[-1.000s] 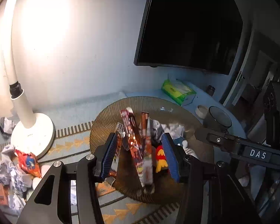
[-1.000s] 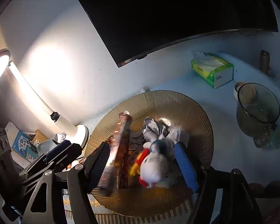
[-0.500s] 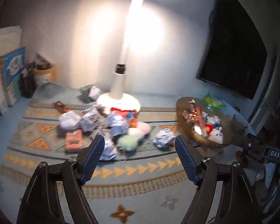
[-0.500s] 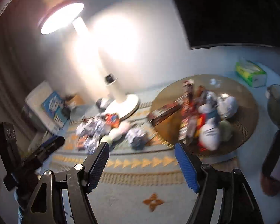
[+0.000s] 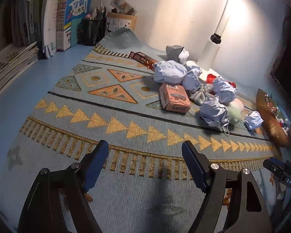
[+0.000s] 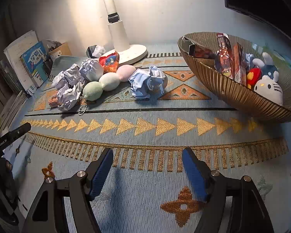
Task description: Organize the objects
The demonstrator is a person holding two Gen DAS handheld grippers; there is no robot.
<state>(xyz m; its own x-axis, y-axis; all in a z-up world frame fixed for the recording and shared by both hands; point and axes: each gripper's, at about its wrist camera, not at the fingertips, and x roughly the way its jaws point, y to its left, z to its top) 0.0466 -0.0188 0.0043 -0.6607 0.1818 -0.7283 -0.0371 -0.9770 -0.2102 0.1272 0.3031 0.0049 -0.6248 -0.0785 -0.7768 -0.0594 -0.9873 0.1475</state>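
Gold ribbed bowl, up right of the empty, widening right gripper, already held snack packets and plush toys, while crumpled paper balls and a pink carton lay unsorted well beyond the left gripper, its fingers apart and empty.

Paper wads lie left of the bowl.
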